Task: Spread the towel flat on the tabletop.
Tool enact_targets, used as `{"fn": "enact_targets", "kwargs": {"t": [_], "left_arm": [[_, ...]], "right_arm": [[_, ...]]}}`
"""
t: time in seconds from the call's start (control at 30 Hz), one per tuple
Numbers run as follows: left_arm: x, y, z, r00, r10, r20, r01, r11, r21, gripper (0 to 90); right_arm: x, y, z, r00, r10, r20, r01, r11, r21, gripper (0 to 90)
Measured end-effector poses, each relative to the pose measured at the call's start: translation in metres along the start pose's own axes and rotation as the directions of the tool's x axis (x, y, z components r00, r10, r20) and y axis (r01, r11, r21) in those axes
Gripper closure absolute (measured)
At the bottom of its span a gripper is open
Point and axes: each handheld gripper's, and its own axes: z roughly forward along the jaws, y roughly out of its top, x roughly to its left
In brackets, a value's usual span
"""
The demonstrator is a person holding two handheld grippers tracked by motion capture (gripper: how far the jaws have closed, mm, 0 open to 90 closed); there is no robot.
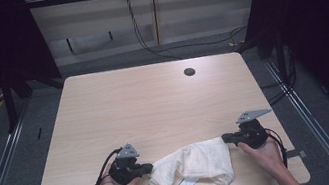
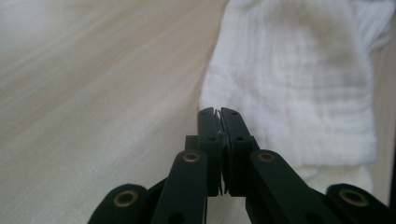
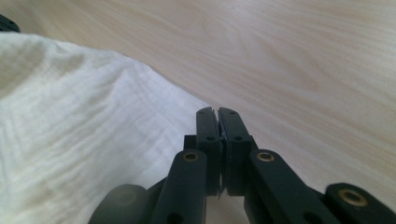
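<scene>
Lower centre: white cloth (image 1: 195, 165), long axis left–right on tabletop (image 1: 154, 104); left gripper (image 1: 148, 166) and right gripper (image 1: 225, 138) are closed, apparently pinching its opposite ends.

From above the near edge we look forward and down over the whole counter (image 1: 154, 104). Our two gripper cameras sit low and close, facing each other across the cloth (image 1: 195, 164) they share.
</scene>
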Motion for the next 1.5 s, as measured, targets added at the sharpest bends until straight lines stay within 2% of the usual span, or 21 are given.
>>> {"fn": "enact_targets", "kwargs": {"t": [0.1,0.23,0.27,0.3,0.4,0.43,0.5,0.6,0.63,0.7,0.73,0.83,0.97,1.03,1.07,1.13,1.27,1.33,1.37,1.43,1.5], "left_arm": [[0.009,0.006,-0.012,0.9983,-0.044,0.039,0.046,0.9961,-0.075,88.0],[0.012,0.011,-0.022,0.9984,-0.044,0.034,0.048,0.9924,-0.113,88.0],[0.014,0.016,-0.032,0.9985,-0.042,0.036,0.047,0.9870,-0.154,88.0],[0.014,0.016,-0.032,0.9985,-0.042,0.036,0.047,0.9870,-0.154,88.0],[0.021,0.029,-0.049,0.9990,-0.038,0.022,0.042,0.9772,-0.208,88.0],[0.021,0.029,-0.049,0.9990,-0.038,0.022,0.042,0.9772,-0.208,88.0],[0.022,0.042,-0.062,0.9999,-0.005,0.016,0.009,0.9695,-0.245,88.1],[0.023,0.051,-0.069,1.0000,0.000,0.008,0.002,0.9638,-0.267,88.1],[0.025,0.063,-0.074,1.0000,0.004,-0.004,-0.006,0.9587,-0.284,88.1],[0.026,0.068,-0.076,1.0000,0.003,0.004,-0.002,0.9562,-0.293,88.1],[0.027,0.078,-0.081,0.9999,0.013,-0.011,-0.016,0.9520,-0.306,88.1],[0.030,0.091,-0.091,0.9993,0.027,-0.024,-0.034,0.9465,-0.321,88.1],[0.038,0.105,-0.102,0.9978,0.019,-0.064,-0.040,0.9430,-0.330,88.1],[0.039,0.108,-0.103,0.9977,0.015,-0.066,-0.036,0.9418,-0.334,88.1],[0.040,0.118,-0.108,0.9961,0.021,-0.086,-0.049,0.9425,-0.331,88.1],[0.037,0.127,-0.115,0.9946,0.034,-0.098,-0.066,0.9362,-0.345,88.1],[0.034,0.143,-0.126,0.9897,0.057,-0.131,-0.101,0.9281,-0.358,88.1],[0.034,0.145,-0.128,0.9888,0.058,-0.137,-0.104,0.9269,-0.360,88.1],[0.038,0.153,-0.131,0.9857,0.055,-0.159,-0.111,0.9239,-0.366,88.1],[0.040,0.155,-0.132,0.9860,0.049,-0.160,-0.106,0.9231,-0.370,88.1],[0.042,0.162,-0.134,0.9847,0.043,-0.169,-0.105,0.9191,-0.380,88.1]], "right_arm": [[0.000,0.003,-0.005,0.9997,0.019,-0.017,-0.020,0.999,-0.030,88.3],[0.000,0.008,-0.009,0.9991,0.030,-0.030,-0.032,0.998,-0.062,88.4],[0.001,0.014,-0.014,0.9991,0.023,-0.035,-0.026,0.996,-0.088,88.5],[0.001,0.014,-0.014,0.9991,0.023,-0.035,-0.026,0.996,-0.088,88.5],[-0.001,0.031,-0.028,0.9990,0.020,-0.041,-0.026,0.987,-0.161,88.5],[-0.001,0.031,-0.028,0.9990,0.020,-0.041,-0.026,0.987,-0.161,88.5],[0.000,0.043,-0.037,0.9991,0.009,-0.041,-0.018,0.979,-0.202,88.7],[0.002,0.055,-0.044,0.9989,-0.005,-0.046,-0.006,0.973,-0.231,88.7],[0.003,0.065,-0.048,0.9985,-0.010,-0.053,-0.004,0.968,-0.251,88.7],[0.003,0.070,-0.049,0.9980,-0.011,-0.061,-0.006,0.964,-0.265,88.8],[0.005,0.082,-0.051,0.9977,-0.029,-0.061,0.011,0.960,-0.278,88.8],[0.005,0.100,-0.056,0.9973,-0.037,-0.063,0.016,0.952,-0.306,88.8],[0.001,0.122,-0.067,0.9979,-0.046,-0.046,0.029,0.948,-0.317,88.8],[0.000,0.127,-0.070,0.9980,-0.047,-0.041,0.032,0.947,-0.319,88.8],[0.000,0.136,-0.073,0.9982,-0.054,-0.026,0.043,0.947,-0.317,88.8],[0.003,0.145,-0.075,0.9971,-0.076,-0.009,0.069,0.946,-0.315,88.8],[0.003,0.162,-0.081,0.9967,-0.081,0.001,0.076,0.936,-0.344,88.9],[0.001,0.169,-0.083,0.9970,-0.077,0.000,0.072,0.935,-0.348,88.9],[-0.001,0.175,-0.084,0.9971,-0.076,0.007,0.074,0.935,-0.346,88.9],[-0.003,0.179,-0.084,0.9970,-0.077,0.006,0.074,0.935,-0.346,88.9],[-0.007,0.194,-0.084,0.9971,-0.075,0.012,0.074,0.934,-0.349,88.9]]}}
